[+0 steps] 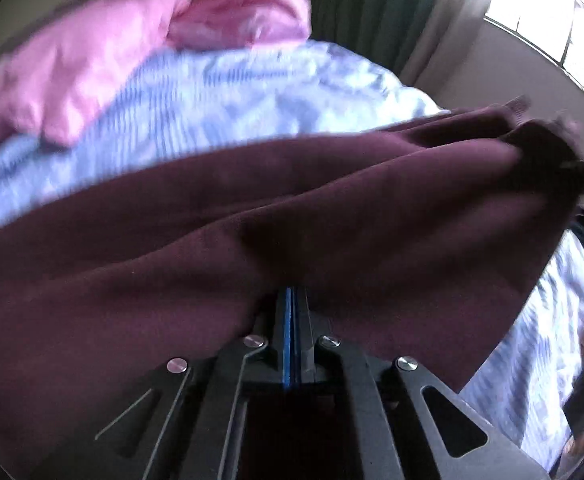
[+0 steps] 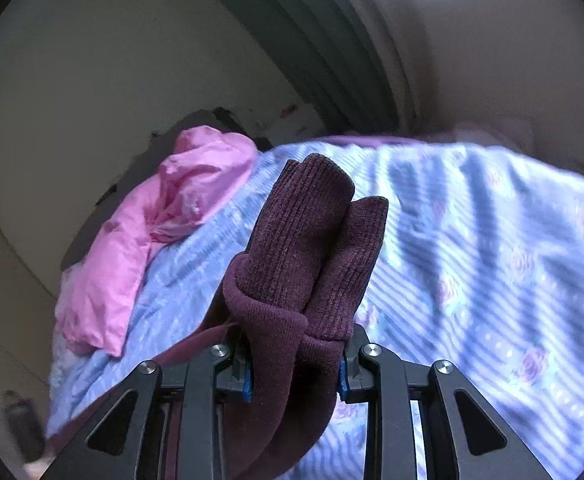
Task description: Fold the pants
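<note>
Blue striped bedding [image 2: 472,248] carries the work. Left gripper [image 1: 292,300], jaws pressed together, pinches the maroon pants [image 1: 252,216], which stretch toward 2 o'clock. Right gripper [image 2: 296,364] clamps their ribbed cuffs [image 2: 312,232], pointing toward 12 o'clock.

Dim room, blown-out daylight from window [image 1: 572,36], motion blur, fisheye-curved dark corners
</note>
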Demonstrator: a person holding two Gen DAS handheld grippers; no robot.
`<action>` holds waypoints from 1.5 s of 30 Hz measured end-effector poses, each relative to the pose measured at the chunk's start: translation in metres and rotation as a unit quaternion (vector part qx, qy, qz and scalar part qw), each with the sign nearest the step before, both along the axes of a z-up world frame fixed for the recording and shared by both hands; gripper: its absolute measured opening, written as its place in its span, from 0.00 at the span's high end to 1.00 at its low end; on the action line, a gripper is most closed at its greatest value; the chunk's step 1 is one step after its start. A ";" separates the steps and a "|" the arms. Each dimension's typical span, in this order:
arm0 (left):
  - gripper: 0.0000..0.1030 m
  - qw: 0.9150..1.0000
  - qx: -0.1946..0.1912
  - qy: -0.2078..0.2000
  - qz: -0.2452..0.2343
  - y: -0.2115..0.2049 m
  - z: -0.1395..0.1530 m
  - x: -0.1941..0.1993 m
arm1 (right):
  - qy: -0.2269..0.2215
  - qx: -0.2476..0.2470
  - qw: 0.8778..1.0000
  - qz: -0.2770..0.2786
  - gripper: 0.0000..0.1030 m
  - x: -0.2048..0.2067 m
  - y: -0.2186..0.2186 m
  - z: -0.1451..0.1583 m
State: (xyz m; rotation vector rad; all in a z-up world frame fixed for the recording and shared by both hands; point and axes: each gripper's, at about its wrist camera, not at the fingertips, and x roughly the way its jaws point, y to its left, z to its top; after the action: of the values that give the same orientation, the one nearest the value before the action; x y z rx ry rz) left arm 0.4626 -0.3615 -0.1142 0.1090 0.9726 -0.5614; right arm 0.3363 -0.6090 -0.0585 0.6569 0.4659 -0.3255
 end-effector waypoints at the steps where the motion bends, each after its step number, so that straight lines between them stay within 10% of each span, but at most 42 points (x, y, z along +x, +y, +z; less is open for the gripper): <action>1: 0.96 1.000 -0.010 0.008 0.005 0.002 -0.002 0.002 | -0.007 -0.009 1.000 0.011 0.72 -0.002 0.006 0.007; 5: 0.93 0.998 -0.050 0.034 0.033 0.029 0.028 0.004 | -0.005 -0.090 0.996 0.027 0.72 -0.001 0.040 0.041; 7: 0.73 0.997 -0.057 -0.010 0.041 0.062 0.061 -0.013 | 0.002 -0.122 0.992 0.022 0.72 0.001 0.055 0.061; 12: 0.70 0.993 0.025 -0.094 0.066 0.150 0.111 -0.058 | 0.009 -0.188 0.982 0.026 0.72 0.011 0.106 0.103; 19: 0.69 0.989 0.079 -0.079 0.095 0.275 0.126 -0.125 | 0.027 -0.316 0.945 0.083 0.72 0.034 0.233 0.126; 28: 0.65 0.978 0.016 -0.077 0.194 0.356 0.116 -0.163 | 0.118 -0.412 0.878 0.211 0.72 0.078 0.393 0.073; 37: 0.52 0.970 -0.004 -0.095 0.226 0.377 0.127 -0.175 | 0.222 -0.442 0.829 0.261 0.66 0.090 0.457 -0.021; 44: 0.44 0.956 -0.018 -0.108 0.271 0.394 0.133 -0.175 | 0.198 -0.442 0.834 0.264 0.55 0.075 0.460 -0.006; 45: 0.44 0.956 -0.017 -0.108 0.273 0.395 0.133 -0.175 | 0.194 -0.445 0.833 0.267 0.32 0.078 0.465 -0.005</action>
State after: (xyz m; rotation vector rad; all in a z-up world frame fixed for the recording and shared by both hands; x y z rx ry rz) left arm 0.2871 0.0333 0.0186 -0.1278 0.7353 -0.0523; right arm 0.4139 -0.1441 -0.0634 -0.4759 0.7858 -0.1068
